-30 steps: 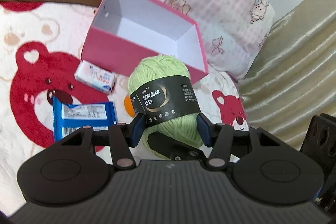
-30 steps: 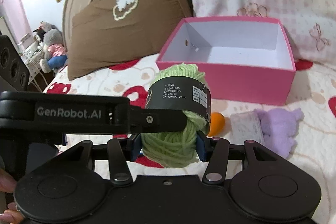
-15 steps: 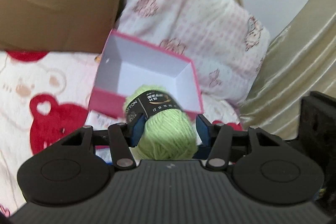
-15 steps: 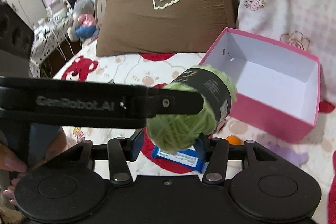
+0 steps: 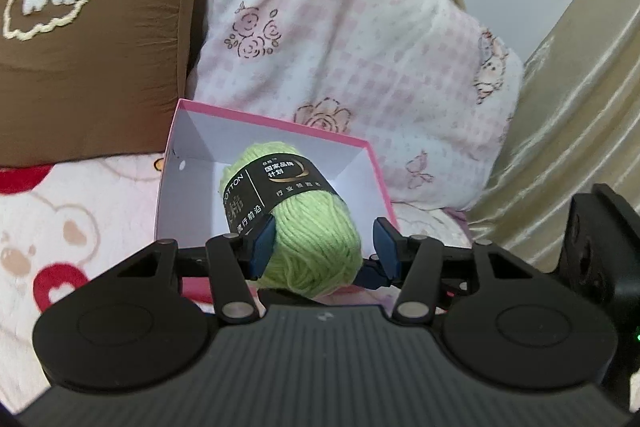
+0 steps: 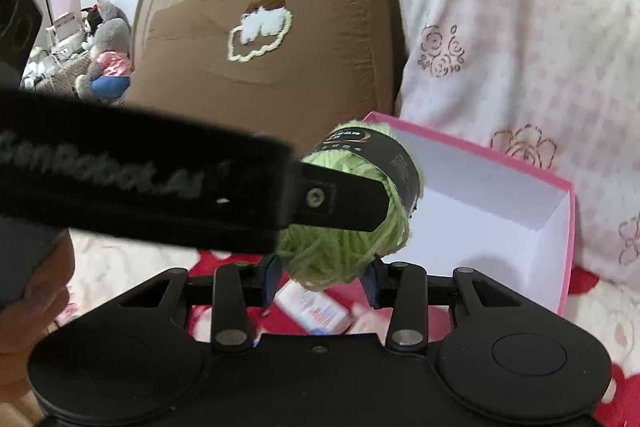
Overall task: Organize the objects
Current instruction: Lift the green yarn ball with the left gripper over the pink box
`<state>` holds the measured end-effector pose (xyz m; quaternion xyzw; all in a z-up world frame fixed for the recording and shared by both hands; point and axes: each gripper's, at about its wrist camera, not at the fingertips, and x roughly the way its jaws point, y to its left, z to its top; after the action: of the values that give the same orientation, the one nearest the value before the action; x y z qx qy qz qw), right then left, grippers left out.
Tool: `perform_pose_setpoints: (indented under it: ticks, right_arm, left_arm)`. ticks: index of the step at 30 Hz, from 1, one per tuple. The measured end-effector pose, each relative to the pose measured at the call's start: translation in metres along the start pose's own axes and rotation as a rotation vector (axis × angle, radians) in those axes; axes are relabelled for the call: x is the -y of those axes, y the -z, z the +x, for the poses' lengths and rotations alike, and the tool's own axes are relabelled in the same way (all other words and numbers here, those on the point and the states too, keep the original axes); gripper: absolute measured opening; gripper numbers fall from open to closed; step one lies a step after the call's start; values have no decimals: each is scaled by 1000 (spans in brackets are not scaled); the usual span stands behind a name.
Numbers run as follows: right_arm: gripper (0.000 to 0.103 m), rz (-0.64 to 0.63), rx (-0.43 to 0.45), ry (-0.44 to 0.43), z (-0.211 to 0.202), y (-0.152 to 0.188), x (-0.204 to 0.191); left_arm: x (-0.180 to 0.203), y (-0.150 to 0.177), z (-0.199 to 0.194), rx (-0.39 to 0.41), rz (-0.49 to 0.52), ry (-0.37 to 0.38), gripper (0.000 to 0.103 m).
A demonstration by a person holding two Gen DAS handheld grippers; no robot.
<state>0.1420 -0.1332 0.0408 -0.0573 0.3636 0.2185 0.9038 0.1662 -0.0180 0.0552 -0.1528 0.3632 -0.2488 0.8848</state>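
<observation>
Both handheld grippers share one build: a matte black housing with a ribbed top panel, two round discs set into its shoulders, and black linkage bars pinned with silver rivets that carry blue pads at the fingertips, as on the left gripper (image 5: 324,247). The right gripper (image 6: 320,277) has a small screw centred behind its linkage. Seen from the right gripper's camera, the left gripper's side bears pale "GenRobot.AI" lettering and a single round screw near its tip.

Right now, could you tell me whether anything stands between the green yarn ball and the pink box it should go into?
Nothing visible does: the yarn ball hangs at the near edge of the open pink box, and the white inside that shows is bare.
</observation>
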Motion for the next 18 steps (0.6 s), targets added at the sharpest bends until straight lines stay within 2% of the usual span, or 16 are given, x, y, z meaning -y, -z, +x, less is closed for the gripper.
perform_pose_setpoints:
  ticks: [11, 18]
  right_arm:
    - [46, -17, 15, 43, 86, -8, 46]
    - [46, 55, -14, 8, 126, -21, 73]
  left_arm:
    - [-41, -26, 99, -56, -3, -42, 51]
    - [-54, -39, 135, -89, 22, -85, 51]
